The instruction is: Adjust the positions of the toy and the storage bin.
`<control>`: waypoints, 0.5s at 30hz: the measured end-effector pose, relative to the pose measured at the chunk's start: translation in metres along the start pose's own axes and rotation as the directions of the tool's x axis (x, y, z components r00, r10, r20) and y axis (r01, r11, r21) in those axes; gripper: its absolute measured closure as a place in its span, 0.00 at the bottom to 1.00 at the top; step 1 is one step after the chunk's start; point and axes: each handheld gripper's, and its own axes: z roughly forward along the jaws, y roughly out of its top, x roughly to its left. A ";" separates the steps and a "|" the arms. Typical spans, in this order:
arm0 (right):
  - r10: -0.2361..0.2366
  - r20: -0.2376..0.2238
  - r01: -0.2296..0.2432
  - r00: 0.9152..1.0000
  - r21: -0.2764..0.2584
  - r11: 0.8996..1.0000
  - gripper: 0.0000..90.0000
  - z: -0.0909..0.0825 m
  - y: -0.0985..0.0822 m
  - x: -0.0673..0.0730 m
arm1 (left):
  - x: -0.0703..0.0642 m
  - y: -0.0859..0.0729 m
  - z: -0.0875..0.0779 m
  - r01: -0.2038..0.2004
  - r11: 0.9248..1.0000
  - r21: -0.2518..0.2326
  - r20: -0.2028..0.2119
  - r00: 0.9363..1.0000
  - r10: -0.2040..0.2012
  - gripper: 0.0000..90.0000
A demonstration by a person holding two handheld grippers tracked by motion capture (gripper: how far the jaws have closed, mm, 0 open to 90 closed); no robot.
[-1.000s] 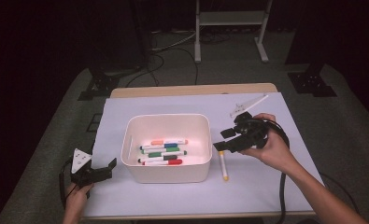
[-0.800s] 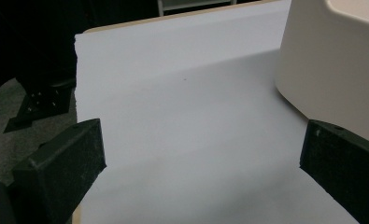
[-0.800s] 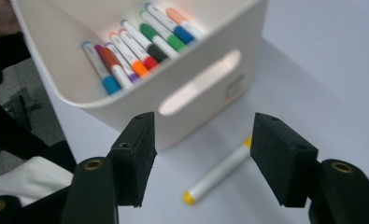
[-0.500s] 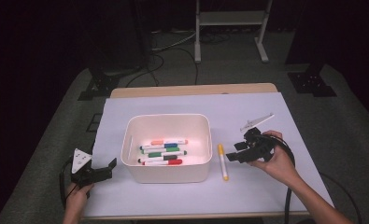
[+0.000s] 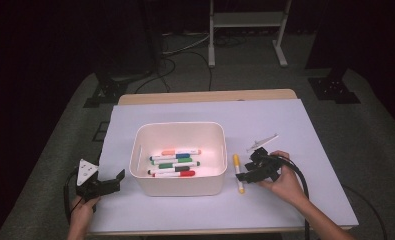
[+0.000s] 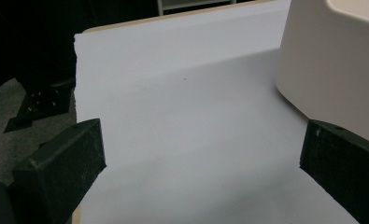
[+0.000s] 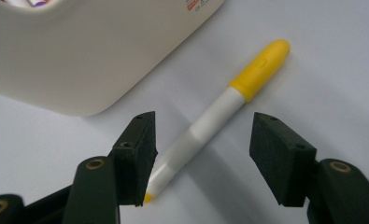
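My right claw [image 7: 202, 156] is spread astride the yellow-capped white marker [image 7: 219, 112] on the table; cap toward one o'clock; my left claw [image 6: 201, 172] gapes empty.

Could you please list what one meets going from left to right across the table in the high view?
Left gripper → white bin holding markers → yellow marker lying on the table → right gripper, its fingers open around that marker.

Black hand-held gripper [image 5: 249, 170] jaws with brass-ringed screw holes, trailing black cable, apparently bare forearms.
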 end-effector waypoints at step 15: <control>0.028 0.086 -0.029 0.996 0.013 0.999 0.52 0.018 -0.003 -0.005 | 0.000 0.000 0.000 0.000 1.000 0.001 0.001 1.000 0.000 0.00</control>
